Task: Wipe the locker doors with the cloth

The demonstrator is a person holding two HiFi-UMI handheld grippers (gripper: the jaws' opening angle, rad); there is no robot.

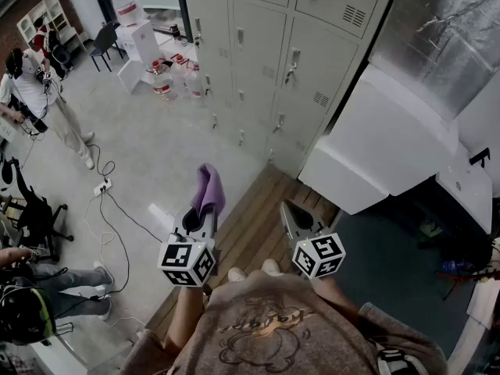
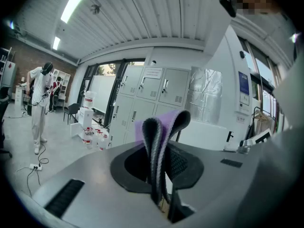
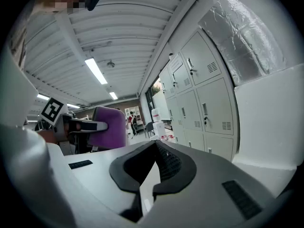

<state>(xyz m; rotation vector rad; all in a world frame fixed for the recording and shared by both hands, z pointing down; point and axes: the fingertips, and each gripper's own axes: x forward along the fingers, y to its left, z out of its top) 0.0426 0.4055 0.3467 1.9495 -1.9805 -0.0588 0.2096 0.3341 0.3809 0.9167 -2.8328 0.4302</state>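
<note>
Cloth [image 1: 208, 190], purple, folded: pinched upright between the closed fingers of the left gripper [image 1: 200, 219], well short of the locker doors [image 1: 258, 69]. Right gripper [image 1: 288, 208]: equally short of the locker doors, fingers pressed together with nothing between them.

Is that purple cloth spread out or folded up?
Folded. The cloth is doubled over into a loop, its two layers pinched side by side in the left claw.
</note>
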